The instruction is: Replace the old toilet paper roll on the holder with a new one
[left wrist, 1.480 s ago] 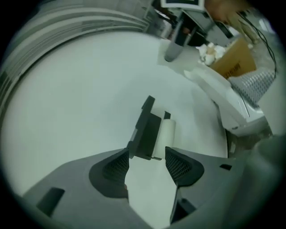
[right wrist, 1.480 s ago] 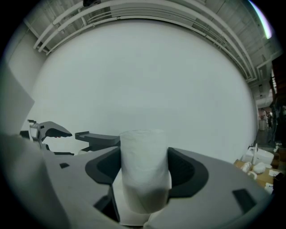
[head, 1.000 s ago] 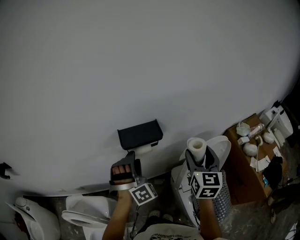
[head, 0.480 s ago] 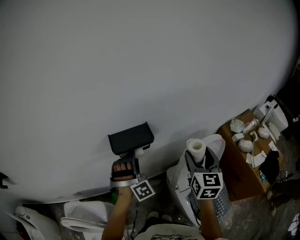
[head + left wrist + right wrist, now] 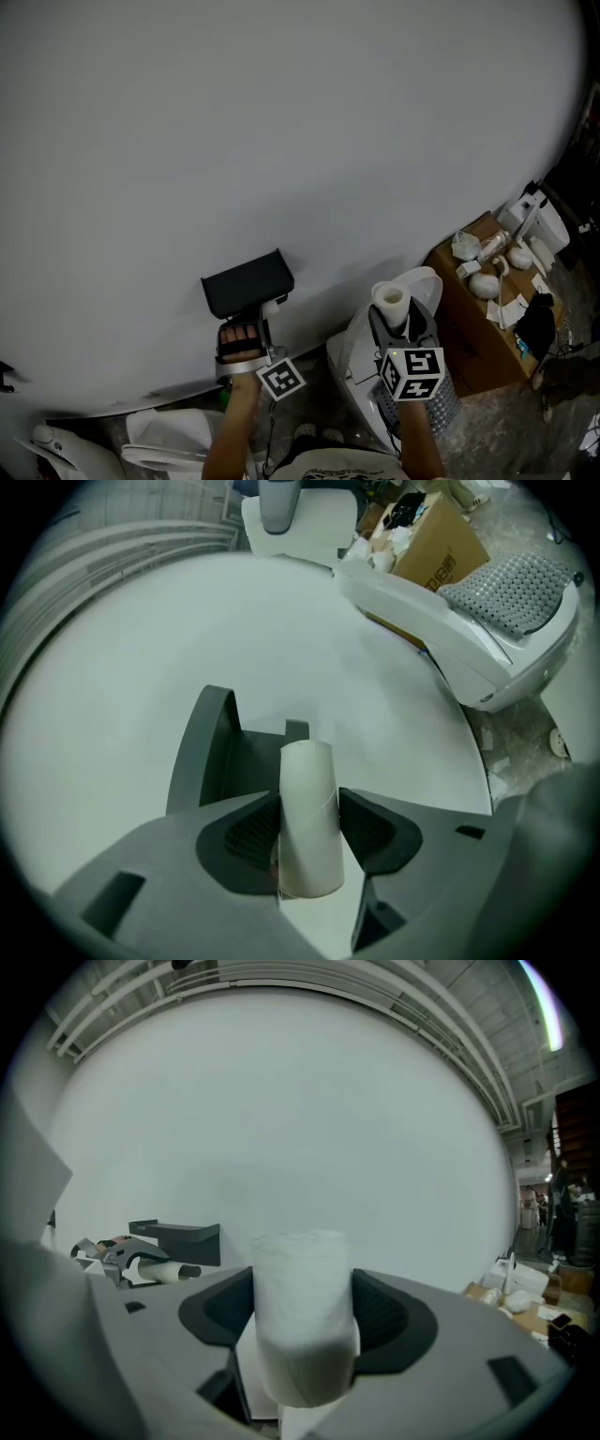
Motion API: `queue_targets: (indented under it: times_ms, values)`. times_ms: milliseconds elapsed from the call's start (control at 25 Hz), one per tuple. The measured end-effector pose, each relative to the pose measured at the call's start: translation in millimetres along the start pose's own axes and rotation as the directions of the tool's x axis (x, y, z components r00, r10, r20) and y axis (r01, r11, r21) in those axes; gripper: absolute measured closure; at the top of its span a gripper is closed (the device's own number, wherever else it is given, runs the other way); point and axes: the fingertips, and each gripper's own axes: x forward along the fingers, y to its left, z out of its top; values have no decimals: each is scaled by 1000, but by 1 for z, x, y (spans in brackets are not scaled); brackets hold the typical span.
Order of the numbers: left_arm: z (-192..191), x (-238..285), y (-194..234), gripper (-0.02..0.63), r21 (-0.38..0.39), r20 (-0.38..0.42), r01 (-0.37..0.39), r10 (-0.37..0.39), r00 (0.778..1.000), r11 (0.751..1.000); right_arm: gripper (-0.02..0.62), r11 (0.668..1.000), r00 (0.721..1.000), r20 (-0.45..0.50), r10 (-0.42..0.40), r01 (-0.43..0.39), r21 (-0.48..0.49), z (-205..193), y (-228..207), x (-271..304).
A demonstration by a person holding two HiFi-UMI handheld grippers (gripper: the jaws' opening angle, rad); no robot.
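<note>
– Cardboard tube (image 5: 307,855) on the black holder (image 5: 202,752): gripped?
– Only the left gripper view told: lower centre, left gripper (image 5: 308,808) just closed onto it. Right gripper (image 5: 302,1312) clamped the new roll (image 5: 302,1335).

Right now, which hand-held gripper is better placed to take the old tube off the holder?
Left. The left hand-held gripper has just been closing on the empty cardboard tube at the holder. The right hand-held gripper is occupied, holding the new toilet paper roll.
</note>
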Motion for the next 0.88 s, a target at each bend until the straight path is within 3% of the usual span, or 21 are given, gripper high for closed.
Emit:
queue_targets:
  times_ms: [280, 640, 880]
  values:
    - [36, 8, 2, 408, -4, 71, 0, 1, 997, 1000, 289, 999, 999, -10, -38, 38, 7, -6, -19, -5]
    - [112, 10, 7, 408, 3, 206, -3, 3, 979, 1000, 290, 994, 993, -21, -112, 112, 12, -10, -58, -20]
    - [154, -2, 17, 408, -107, 321, 49, -12, 947, 993, 289, 987, 987, -20, -161, 161, 16, -10, -81, -29]
